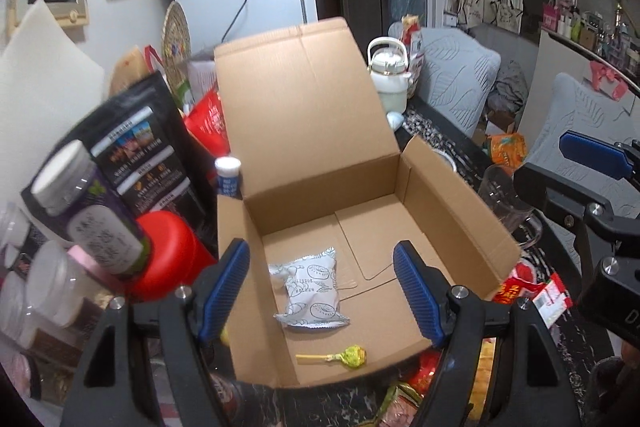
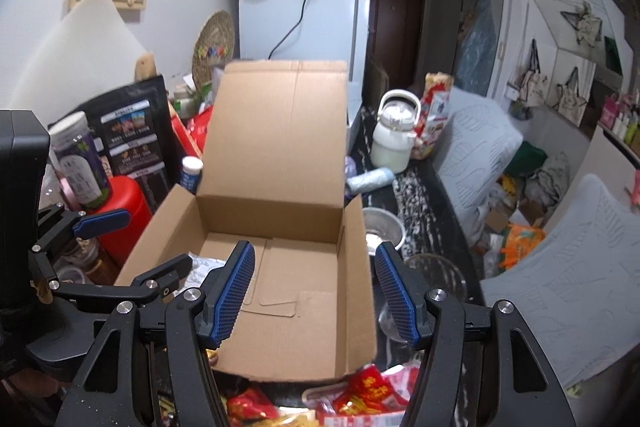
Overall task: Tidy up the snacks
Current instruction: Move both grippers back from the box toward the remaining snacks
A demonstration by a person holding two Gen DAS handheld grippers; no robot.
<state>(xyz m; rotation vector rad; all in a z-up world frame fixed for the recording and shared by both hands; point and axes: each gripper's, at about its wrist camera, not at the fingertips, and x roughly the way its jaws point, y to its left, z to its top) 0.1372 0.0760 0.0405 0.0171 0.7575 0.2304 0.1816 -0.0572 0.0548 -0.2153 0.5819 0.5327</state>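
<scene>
An open cardboard box [image 1: 452, 195] [image 2: 168, 227] stands on the table with its lid up. On its floor lie a white printed snack packet [image 1: 310, 287] and a green-wrapped lollipop [image 1: 352, 355]. My left gripper [image 1: 322, 291] hovers above the box's near left part, open, nothing between its blue pads; the packet shows below the gap. My right gripper [image 2: 316, 293] hangs over the box's near right wall, open and empty. A corner of the packet [image 2: 204, 265] peeks past the left gripper in the right wrist view. Red snack packets [image 2: 372, 393] lie before the box.
Left of the box stand a red canister [image 1: 168, 255], a purple-labelled jar [image 1: 86, 211], a black pouch [image 1: 140, 151] and a small blue-white tube [image 1: 228, 175]. To the right are a glass mug [image 1: 504, 203], a metal bowl [image 2: 380, 227], a white kettle [image 1: 388, 75] and cushioned chairs [image 2: 560, 291].
</scene>
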